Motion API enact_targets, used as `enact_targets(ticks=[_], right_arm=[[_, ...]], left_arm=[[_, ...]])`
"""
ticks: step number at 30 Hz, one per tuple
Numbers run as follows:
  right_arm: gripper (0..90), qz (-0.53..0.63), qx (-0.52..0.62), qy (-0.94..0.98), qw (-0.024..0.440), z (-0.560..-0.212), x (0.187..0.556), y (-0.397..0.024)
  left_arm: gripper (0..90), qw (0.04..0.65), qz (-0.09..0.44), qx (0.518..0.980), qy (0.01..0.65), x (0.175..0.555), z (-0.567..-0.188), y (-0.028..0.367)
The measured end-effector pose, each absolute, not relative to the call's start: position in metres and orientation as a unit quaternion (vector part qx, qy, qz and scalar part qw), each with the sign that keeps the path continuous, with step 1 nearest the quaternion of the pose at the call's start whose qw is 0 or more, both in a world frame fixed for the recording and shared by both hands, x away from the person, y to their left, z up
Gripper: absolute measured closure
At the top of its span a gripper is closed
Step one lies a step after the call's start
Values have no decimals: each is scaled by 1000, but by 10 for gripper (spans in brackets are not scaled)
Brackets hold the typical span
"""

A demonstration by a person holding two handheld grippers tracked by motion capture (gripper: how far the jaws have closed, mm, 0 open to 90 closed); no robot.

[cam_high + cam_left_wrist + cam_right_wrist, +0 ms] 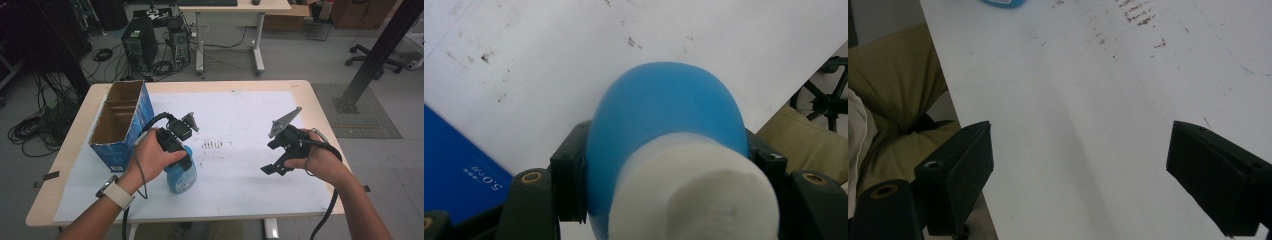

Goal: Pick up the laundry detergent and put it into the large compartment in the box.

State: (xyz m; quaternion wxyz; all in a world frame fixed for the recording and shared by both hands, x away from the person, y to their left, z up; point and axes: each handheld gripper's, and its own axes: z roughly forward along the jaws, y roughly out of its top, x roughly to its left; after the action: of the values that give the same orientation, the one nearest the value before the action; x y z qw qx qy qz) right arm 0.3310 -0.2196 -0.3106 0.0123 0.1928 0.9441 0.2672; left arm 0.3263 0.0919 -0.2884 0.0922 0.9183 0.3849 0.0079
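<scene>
White paper [240, 170] covers the table, open room mid-sheet. From above, the left gripper [175, 145] clamps the blue bottle [181, 176] beside the box [120, 125], near the front edge. Left gripper view: jaws squeeze the bottle. Right gripper view: the right gripper [1078, 170] hangs wide apart over bare paper by its edge.

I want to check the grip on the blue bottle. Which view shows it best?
The left gripper view: the blue bottle sits clamped between the left gripper's pads. The high view hides much of it under the hand; the right gripper view catches just its base at the top edge.

Wooden table [305, 92] — white sheet [250, 115] (scuffed) carries blue bottle [181, 176], cardboard box [120, 125].
</scene>
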Motion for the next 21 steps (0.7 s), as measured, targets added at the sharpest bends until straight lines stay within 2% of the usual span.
enact_targets(ticks=[21], right_arm=[[118, 270, 196, 942, 16, -308, 328, -223]], left_arm=[[371, 90, 7, 915, 393, 321, -259, 90]])
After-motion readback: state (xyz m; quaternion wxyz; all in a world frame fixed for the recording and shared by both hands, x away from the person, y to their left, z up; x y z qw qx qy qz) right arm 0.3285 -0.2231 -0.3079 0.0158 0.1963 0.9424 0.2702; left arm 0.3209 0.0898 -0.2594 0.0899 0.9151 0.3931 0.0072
